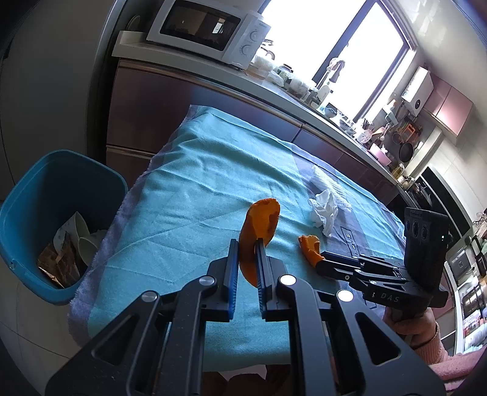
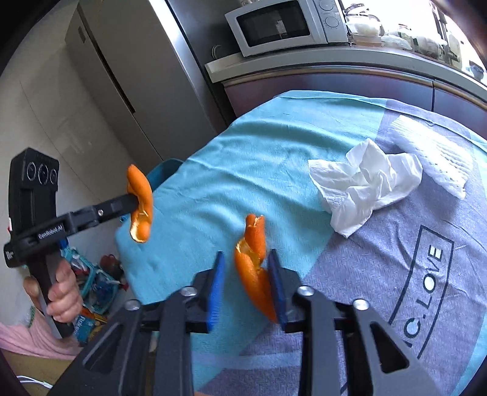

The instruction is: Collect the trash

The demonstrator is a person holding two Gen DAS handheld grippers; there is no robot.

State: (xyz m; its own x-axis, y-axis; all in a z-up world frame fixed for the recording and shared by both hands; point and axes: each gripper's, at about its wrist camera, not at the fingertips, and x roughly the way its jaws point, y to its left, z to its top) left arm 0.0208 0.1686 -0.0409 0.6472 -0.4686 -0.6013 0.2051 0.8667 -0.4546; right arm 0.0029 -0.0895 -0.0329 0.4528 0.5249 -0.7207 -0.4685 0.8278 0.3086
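In the left wrist view my left gripper is shut on a large curled orange peel, held above the teal cloth. The right wrist view shows that same peel in the left gripper, off the table's left edge. My right gripper stands open low over the cloth. A smaller orange peel sits between its fingers, leaning on the right pad and clear of the left one. A crumpled white tissue lies farther back. The blue bin stands left of the table.
The bin holds paper cups and a brown wrapper. White foam netting lies beyond the tissue on the grey printed part of the cloth. A microwave and a cluttered counter run behind the table. A hand grips the left tool's handle.
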